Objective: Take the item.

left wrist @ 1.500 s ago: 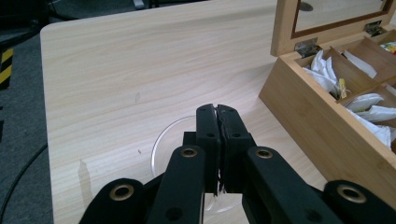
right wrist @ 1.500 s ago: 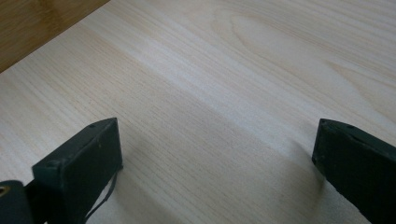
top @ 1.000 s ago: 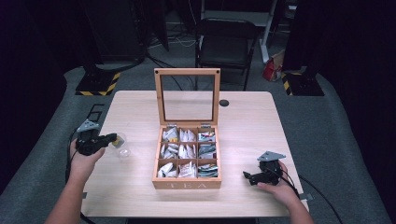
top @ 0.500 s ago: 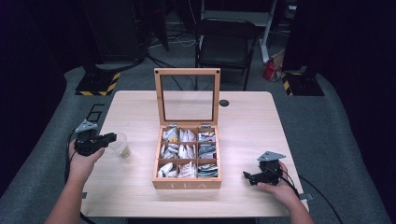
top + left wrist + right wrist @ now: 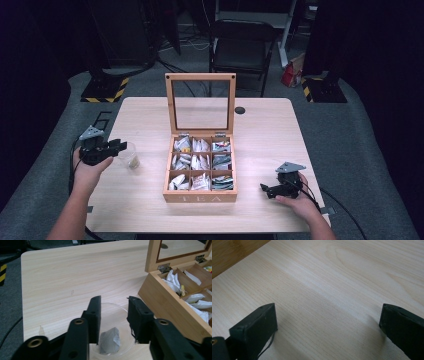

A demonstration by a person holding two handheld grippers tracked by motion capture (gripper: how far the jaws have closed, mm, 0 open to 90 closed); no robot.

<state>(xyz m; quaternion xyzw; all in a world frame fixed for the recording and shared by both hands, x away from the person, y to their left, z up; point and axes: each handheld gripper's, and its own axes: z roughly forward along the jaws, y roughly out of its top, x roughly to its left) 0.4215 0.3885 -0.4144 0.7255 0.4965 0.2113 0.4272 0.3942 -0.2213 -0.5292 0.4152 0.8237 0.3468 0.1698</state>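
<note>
Two grippers in play, one per hand, at a light wooden table (image 5: pixel 260 125). My left gripper (image 5: pixel 119 146) sits at the left side of the table, pointing right over a small clear glass cup (image 5: pixel 131 158). In the left gripper view the left gripper (image 5: pixel 114 315) has its jaws apart with a gap between them, they have just been opening, and nothing is pinched. Below that gap the glass cup (image 5: pixel 117 317) shows with a grey tea bag (image 5: pixel 109 341) lying inside on its bottom. Pads are clear of the tea bag; I can't tell if a jaw brushes the cup rim.

Cup stands just left of the wooden tea box (image 5: pixel 201 167), apart from it. Box has its glass-paned lid (image 5: pixel 200 103) standing upright at the far side, and six compartments filled with tea bags (image 5: pixel 200 162). Front wall reads TEA. In the left gripper view the tea box (image 5: pixel 165 297) is at the right, with white sachets (image 5: pixel 175 280) in the near compartments.

My right gripper (image 5: pixel 265 189) rests near the right front corner of the table, well apart from the box, pointing left. In the right gripper view the right gripper (image 5: pixel 327 322) has its jaws spread wide, released, with bare tabletop (image 5: pixel 332 290) between them.

Far side: a small dark round spot (image 5: pixel 240 110) on the table beside the lid, a black chair (image 5: pixel 242 45) beyond.
</note>
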